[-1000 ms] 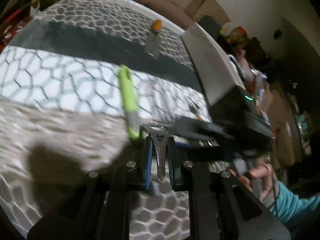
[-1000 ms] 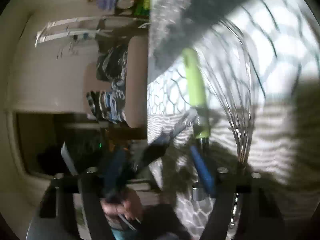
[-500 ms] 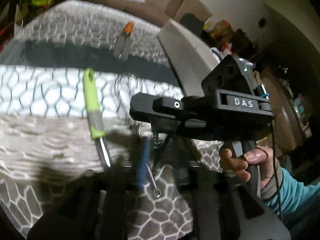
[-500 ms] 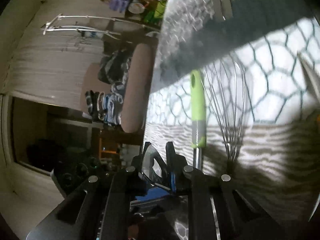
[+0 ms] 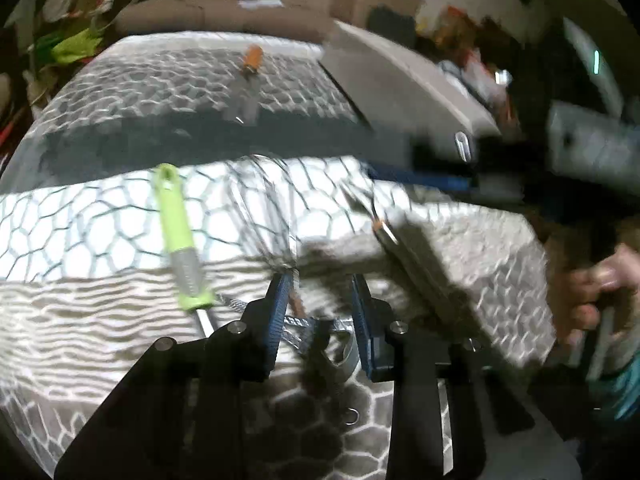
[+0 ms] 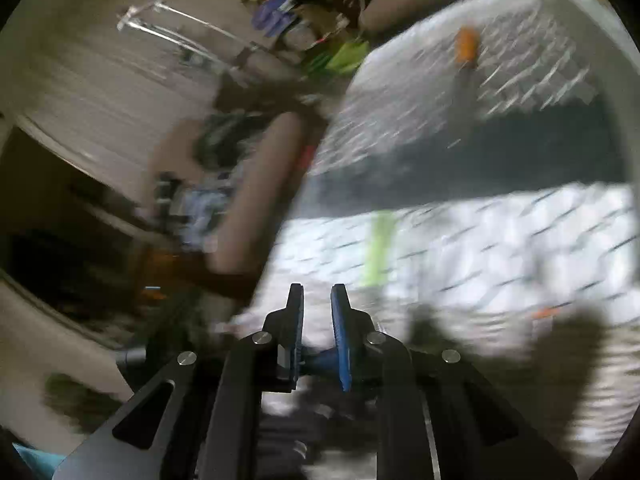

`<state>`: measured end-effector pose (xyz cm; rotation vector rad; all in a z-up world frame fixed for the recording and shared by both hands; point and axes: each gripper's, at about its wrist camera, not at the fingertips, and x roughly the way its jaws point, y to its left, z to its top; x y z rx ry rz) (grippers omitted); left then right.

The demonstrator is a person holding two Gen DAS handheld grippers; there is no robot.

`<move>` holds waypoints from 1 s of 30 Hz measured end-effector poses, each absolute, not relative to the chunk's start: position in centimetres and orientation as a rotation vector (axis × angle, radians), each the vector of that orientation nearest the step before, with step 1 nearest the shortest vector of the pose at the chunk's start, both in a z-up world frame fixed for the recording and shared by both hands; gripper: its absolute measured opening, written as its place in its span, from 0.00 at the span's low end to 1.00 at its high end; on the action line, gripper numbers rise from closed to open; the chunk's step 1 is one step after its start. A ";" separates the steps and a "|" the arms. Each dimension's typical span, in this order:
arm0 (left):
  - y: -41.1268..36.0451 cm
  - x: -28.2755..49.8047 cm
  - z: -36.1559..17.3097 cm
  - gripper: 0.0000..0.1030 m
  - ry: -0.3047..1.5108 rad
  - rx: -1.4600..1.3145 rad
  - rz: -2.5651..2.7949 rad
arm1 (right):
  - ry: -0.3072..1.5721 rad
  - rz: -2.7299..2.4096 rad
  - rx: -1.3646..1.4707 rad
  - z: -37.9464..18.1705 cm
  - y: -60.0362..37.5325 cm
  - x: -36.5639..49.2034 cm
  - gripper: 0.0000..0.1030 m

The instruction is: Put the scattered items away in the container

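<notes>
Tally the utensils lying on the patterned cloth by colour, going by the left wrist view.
Green-handled: 1, the green-handled utensil
Orange-handled: 1, the orange-handled utensil
Bare metal: 1, the wire whisk
Total: 3
A dark long thing right of the whisk is too blurred to sort, so it is left out.

A surface covered by a cloth printed with honeycomb lines, in bands of grey, dark and white. On it lie a green-handled tool, a wire whisk just beside it, an orange-handled tool farther back, and a grey container at the right edge. Motion blur softens everything.
</notes>
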<state>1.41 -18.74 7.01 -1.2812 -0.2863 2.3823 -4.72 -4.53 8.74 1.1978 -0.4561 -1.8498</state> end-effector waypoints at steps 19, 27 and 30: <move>-23.8 1.3 4.5 0.45 -0.758 -1.411 2.121 | -0.072 -1.774 1.254 2.1 -5.4 1.5 0.32; -24.2 0.6 2.5 0.45 -0.855 -1.496 2.069 | 0.024 -1.778 1.219 1.9 -7.9 2.7 0.10; -24.6 0.7 2.3 0.45 -0.880 -1.495 2.062 | 0.115 -1.797 1.168 2.8 -9.1 3.6 0.09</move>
